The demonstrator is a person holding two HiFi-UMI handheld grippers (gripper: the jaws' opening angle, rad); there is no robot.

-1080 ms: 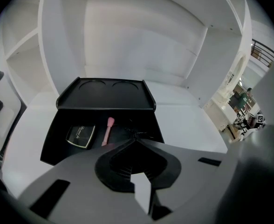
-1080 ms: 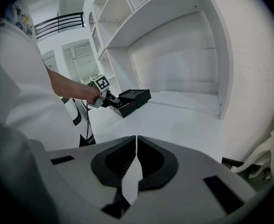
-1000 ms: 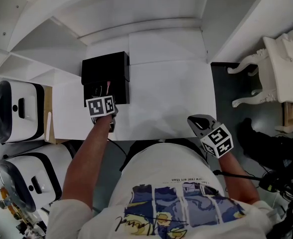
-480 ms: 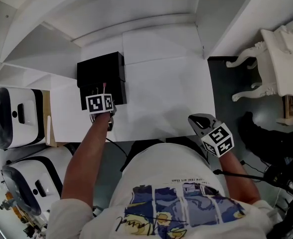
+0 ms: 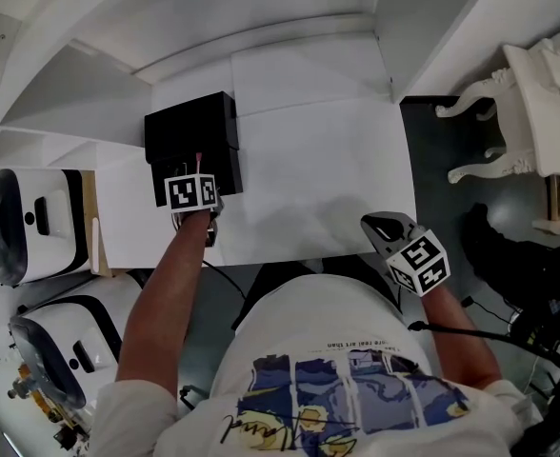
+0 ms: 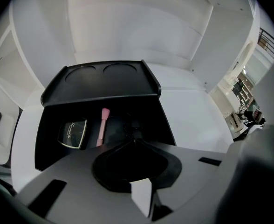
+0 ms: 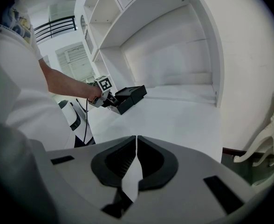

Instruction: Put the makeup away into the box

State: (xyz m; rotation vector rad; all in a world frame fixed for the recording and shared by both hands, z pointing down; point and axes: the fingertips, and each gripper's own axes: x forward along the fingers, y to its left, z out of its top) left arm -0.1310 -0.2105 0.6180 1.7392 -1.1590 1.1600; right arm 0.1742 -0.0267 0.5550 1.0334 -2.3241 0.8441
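The black box (image 5: 190, 131) stands open on the white table (image 5: 328, 169), its lid (image 6: 99, 80) tilted up at the back. Inside lie a dark compact (image 6: 73, 133) and a pink brush (image 6: 102, 126). My left gripper (image 6: 133, 143) hangs steeply over the box's front part, jaws shut with nothing seen between them; in the head view its marker cube (image 5: 192, 193) covers the fingertips. My right gripper (image 5: 373, 227) rests near the table's front right edge, far from the box, shut and empty (image 7: 136, 141). From that side the box (image 7: 130, 96) shows far off at the left.
White shelving and walls enclose the table at the back and sides. Two white-and-black machines (image 5: 28, 219) stand to the left of the table. A white carved piece of furniture (image 5: 532, 103) stands on the dark floor at the right. A cable (image 5: 218, 279) hangs below the front edge.
The left gripper has tipped a little over the box and stayed in place. The right gripper has not moved. The head view has shifted slightly.
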